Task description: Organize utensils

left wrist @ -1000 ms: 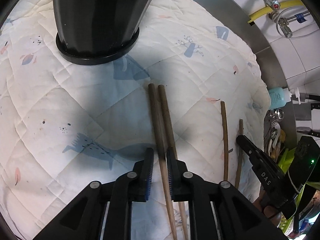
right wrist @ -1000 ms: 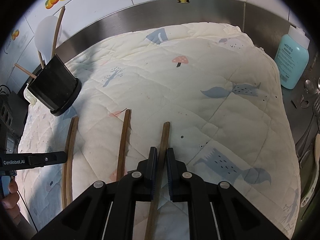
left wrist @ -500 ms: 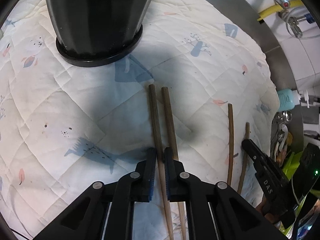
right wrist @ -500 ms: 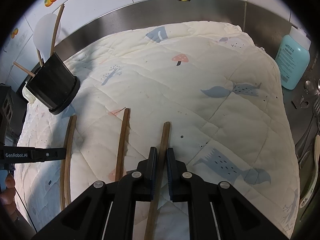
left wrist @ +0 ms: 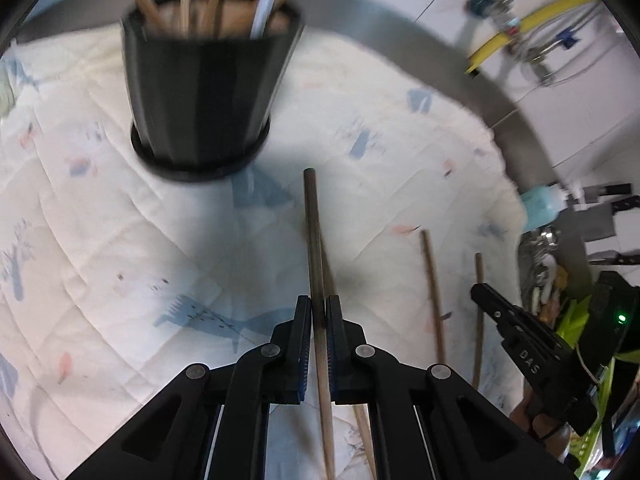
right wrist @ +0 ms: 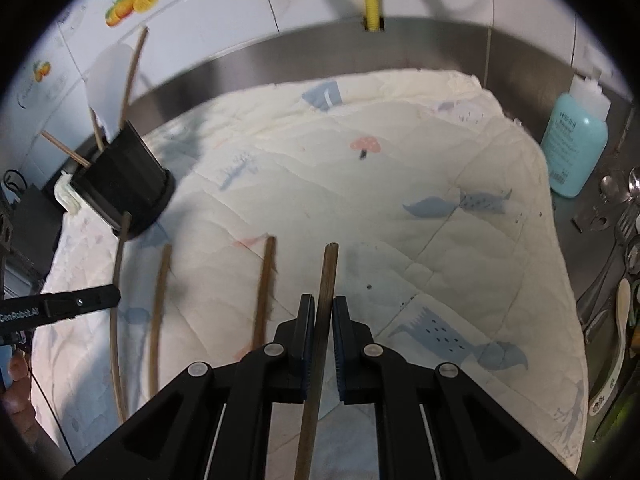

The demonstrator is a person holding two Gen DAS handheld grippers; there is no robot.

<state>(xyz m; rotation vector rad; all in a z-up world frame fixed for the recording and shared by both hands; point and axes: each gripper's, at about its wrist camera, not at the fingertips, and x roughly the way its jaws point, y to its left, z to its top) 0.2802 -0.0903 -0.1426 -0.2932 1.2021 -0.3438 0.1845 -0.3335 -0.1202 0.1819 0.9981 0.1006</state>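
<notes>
In the left wrist view, the left gripper (left wrist: 319,320) points forward and down over the quilted cloth (left wrist: 100,240), its blue-padded jaws closed on a dark wooden chopstick (left wrist: 314,248). The stick runs from under the camera, between the pads, and ends in a blunt tip just short of the black utensil holder (left wrist: 204,96). It appears lifted off the cloth, since a second chopstick (left wrist: 366,436) shows beneath and slightly to its right. Farther right, two more chopsticks (left wrist: 434,296) lie on the cloth near its right edge, and the tip of the right gripper (left wrist: 516,344) reaches in over them. Beyond, the holder stands upright on the far left part of the cloth, with several sticks and a white utensil handle (left wrist: 266,4) leaning out of it.

In the right wrist view, the right gripper (right wrist: 324,320) is aimed along the cloth (right wrist: 400,184) toward the steel back rim (right wrist: 280,60). A chopstick (right wrist: 326,280) sits in the narrow gap between its jaws, touching the left pad; whether the right pad presses it cannot be told. To its left, a third stick (right wrist: 266,280) lies just beside it, then another (right wrist: 158,304), then the stick carried by the left gripper (right wrist: 72,306), whose tip nears the holder (right wrist: 124,184). A turquoise bottle (right wrist: 574,144) stands on the steel worktop past the cloth's far right corner.
</notes>
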